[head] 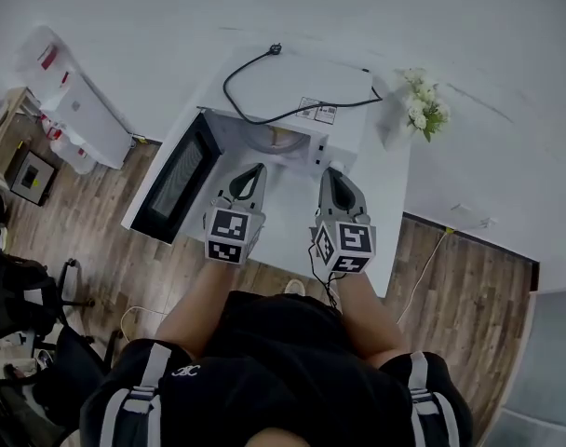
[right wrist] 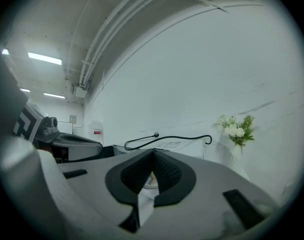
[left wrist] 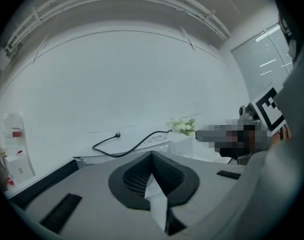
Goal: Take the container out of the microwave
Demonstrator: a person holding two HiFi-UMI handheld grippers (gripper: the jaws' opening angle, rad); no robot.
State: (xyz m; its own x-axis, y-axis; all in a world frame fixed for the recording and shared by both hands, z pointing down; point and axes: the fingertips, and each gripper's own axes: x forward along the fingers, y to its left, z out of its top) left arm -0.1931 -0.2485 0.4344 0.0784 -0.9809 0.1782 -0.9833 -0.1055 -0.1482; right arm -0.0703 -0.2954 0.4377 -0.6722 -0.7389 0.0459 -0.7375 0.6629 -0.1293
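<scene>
A white microwave point(head: 306, 91) stands on a white table point(head: 395, 184) with its dark door point(head: 174, 189) swung open to the left. Inside the cavity a small part of a light brownish container point(head: 281, 138) shows. My left gripper point(head: 258, 168) and my right gripper point(head: 330, 169) are side by side just in front of the opening, both pointing into it with jaws together and nothing held. In the left gripper view the left gripper point(left wrist: 152, 154) faces the microwave's top point(left wrist: 159, 140). Below the right gripper point(right wrist: 153, 151) a pale round rim point(right wrist: 150, 180) shows in the gap.
A black power cord point(head: 264, 87) lies unplugged on the microwave's top. A vase of white flowers point(head: 424, 108) stands on the table to the right of it. A white unit point(head: 74, 110) leans at the left wall, and a black chair point(head: 22, 296) is on the wooden floor.
</scene>
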